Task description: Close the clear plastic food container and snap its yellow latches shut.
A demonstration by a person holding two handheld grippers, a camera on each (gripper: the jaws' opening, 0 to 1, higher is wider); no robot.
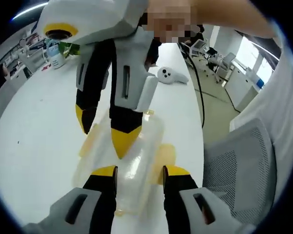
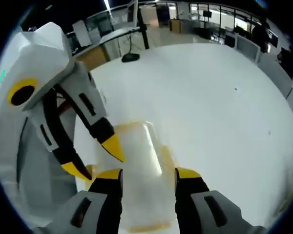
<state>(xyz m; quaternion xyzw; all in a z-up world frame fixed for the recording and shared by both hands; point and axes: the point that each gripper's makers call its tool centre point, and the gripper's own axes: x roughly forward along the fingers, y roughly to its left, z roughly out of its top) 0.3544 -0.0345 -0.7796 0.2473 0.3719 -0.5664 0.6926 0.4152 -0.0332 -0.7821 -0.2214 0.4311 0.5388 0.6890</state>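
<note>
The clear plastic container [image 1: 136,146] lies on the white table [image 1: 39,126], lid on top, with pale yellow latches [image 1: 167,153] along its sides. My left gripper [image 1: 140,171] is open, its jaws standing on either side of the container's near end. My right gripper [image 1: 105,130] comes down from above, open, with one yellow fingertip [image 1: 123,142] on or just over the lid. In the right gripper view the container [image 2: 141,156] lies between the jaws of my open right gripper [image 2: 149,174], and my left gripper [image 2: 96,158] enters from the left with a fingertip [image 2: 115,147] at the lid's edge.
A white handheld device [image 1: 168,74] lies farther along the table, with a bottle and small items [image 1: 54,53] at the far left corner. A grey mesh chair [image 1: 244,165] stands off the table's right edge. A black stand base [image 2: 130,57] sits at the far table edge.
</note>
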